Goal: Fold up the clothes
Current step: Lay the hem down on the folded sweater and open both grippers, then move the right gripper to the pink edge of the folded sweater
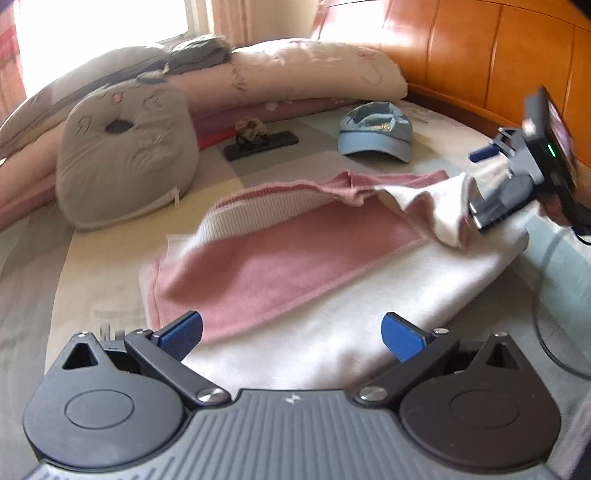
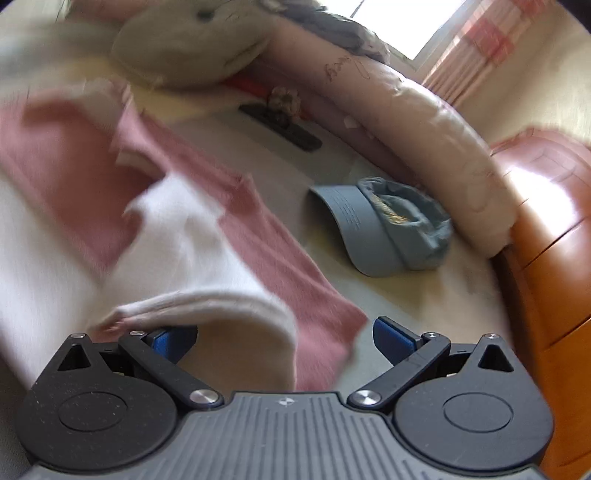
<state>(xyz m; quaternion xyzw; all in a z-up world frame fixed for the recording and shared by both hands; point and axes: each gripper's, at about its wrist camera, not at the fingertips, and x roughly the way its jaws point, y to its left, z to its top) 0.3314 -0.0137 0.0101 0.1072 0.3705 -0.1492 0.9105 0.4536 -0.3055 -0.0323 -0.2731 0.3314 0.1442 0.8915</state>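
One garment only: pink and white sweater (image 1: 295, 266) spread across the middle of the bed (image 1: 74, 295), pink panel uppermost, white body below it, ribbed hem toward 10 o'clock in the left wrist view. Right-hand end bunched and lifted off the bedding at 3 o'clock, white fold draped beside the right gripper (image 1: 476, 184). Right gripper spread wide in its own view (image 2: 284, 338), blue pads (image 2: 391, 338) well apart, a white fold of the sweater (image 2: 207, 299) lying over the left pad and across the gap; nothing pinched between the pads, though contact with the fabric plain enough. Much blur here, so exact edge of the cloth hard to make out. Left gripper (image 1: 291, 334) released as well, fingers (image 1: 181, 332) apart, hovering at 6 o'clock just over the near white edge, not seen touching it. Beyond the sweater, toward 1 o'clock, a blue cap (image 1: 375, 131) resting on the bed, apart from the cloth. At 12 o'clock, a dark flat phone-like slab (image 1: 262, 144) with a small brownish lump on top. At 10 o'clock, a grey animal-face cushion (image 1: 125, 155), near the ribbed hem. Behind, rolled pink and cream quilts (image 1: 314, 74); at 2 o'clock, an orange wooden headboard (image 1: 480, 55); at 11 o'clock, a bright window with curtains (image 1: 110, 22).
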